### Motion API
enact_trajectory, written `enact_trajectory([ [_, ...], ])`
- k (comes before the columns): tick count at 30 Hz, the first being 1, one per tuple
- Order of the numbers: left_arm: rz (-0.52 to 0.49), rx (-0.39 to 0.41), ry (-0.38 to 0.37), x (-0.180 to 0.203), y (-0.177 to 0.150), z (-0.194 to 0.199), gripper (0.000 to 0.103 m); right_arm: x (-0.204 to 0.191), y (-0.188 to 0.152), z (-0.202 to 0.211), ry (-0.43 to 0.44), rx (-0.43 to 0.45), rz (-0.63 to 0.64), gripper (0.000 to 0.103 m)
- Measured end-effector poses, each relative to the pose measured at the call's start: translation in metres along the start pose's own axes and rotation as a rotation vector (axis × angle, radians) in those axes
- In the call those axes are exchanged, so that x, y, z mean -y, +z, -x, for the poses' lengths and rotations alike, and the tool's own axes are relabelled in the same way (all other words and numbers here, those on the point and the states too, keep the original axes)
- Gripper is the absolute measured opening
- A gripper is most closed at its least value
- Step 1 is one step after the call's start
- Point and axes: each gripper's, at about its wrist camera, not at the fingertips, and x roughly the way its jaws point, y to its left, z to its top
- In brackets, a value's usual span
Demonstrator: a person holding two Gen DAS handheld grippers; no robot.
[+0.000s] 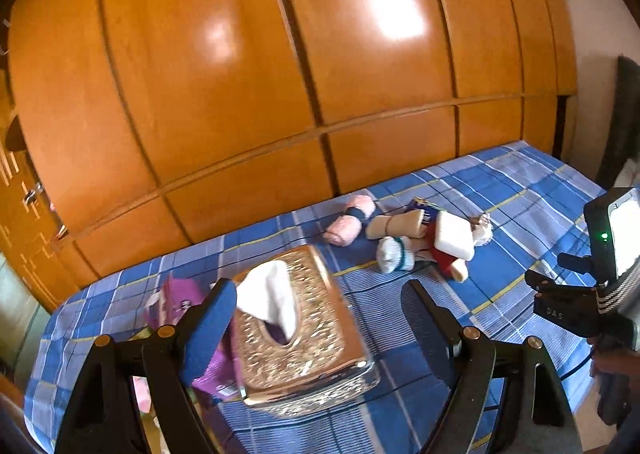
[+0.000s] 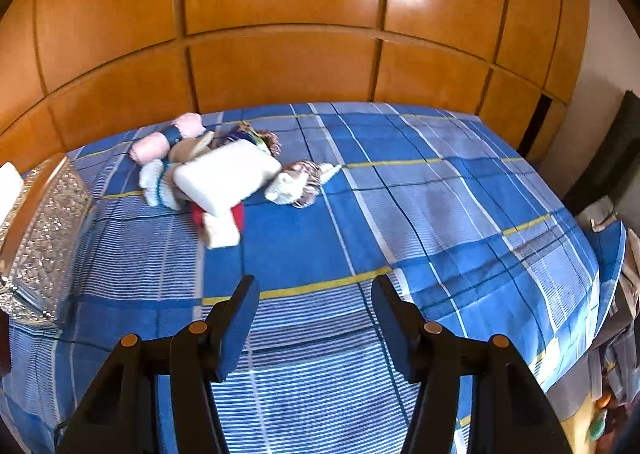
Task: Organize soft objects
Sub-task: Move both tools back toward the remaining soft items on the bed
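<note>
- Purple packet [image 1: 180, 300]: lies at the far left of the bed, partly behind the left finger of the left gripper and touching the tissue box.
- Tissue box [image 1: 296, 330]: ornate, metallic, with a white tissue [image 1: 270, 292] standing out of its slot; it rests on the blue plaid bedsheet [image 2: 440, 214], left of the toy pile.
- Left gripper [image 1: 320, 318]: jaws stand wide apart over the tissue box, pads clear of it; nothing gripped.
- Soft toy pile [image 2: 212, 170]: near the wooden wardrobe [image 2: 280, 34] at the bed's far edge. A pink roll with a dark band [image 1: 350, 224] lies leftmost, touching a beige plush and a white plush with a green band [image 1: 394, 252]. A white block [image 2: 228, 178] lies across the top of these.
- Small doll with brown hair [image 2: 298, 184]: just beside the block's right end, on the sheet.
- Right gripper [image 2: 316, 318]: jaws part-open above bare sheet, well apart from the pile; nothing between them. Its body is seen at the right edge of the left wrist view.
</note>
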Motion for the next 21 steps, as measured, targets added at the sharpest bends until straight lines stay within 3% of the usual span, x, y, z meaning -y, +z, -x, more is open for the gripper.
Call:
enact_trajectory([
  [10, -0.031, -0.063, -0.081, 0.034, 0.012, -0.033, 0.085, 0.015, -0.009, -0.024, -0.009, -0.048, -0.038, 0.059],
  [16, 0.077, -0.185, -0.213, 0.045, 0.023, -0.073, 0.085, 0.019, -0.020, -0.038, -0.006, -0.095, -0.053, 0.059],
  [21, 0.176, -0.260, -0.243, 0.041, 0.039, -0.112, 0.082, 0.021, -0.022, -0.043, 0.004, -0.110, -0.062, 0.059],
])
